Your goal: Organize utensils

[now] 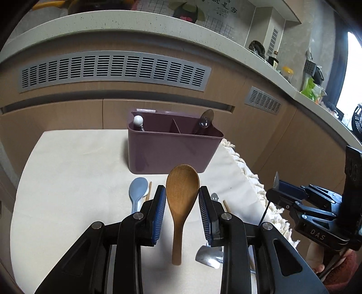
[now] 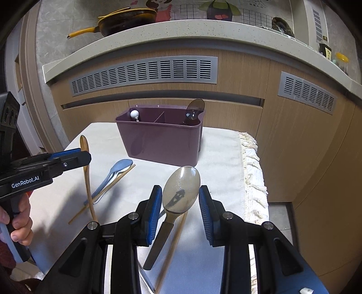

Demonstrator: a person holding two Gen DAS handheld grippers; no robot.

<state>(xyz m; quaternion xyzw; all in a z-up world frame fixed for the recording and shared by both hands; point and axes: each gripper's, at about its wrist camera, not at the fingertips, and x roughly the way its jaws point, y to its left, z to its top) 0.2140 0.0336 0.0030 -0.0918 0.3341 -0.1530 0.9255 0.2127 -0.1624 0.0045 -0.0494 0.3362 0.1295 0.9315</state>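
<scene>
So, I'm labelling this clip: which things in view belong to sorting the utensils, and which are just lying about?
Part of the job:
- wooden spoon, in the left hand-held gripper
- metal spoon, in the right hand-held gripper
- purple caddy
- blue spoon and chopsticks on the cloth

Just lying about:
- yellow pan
- yellow-lidded jar
</scene>
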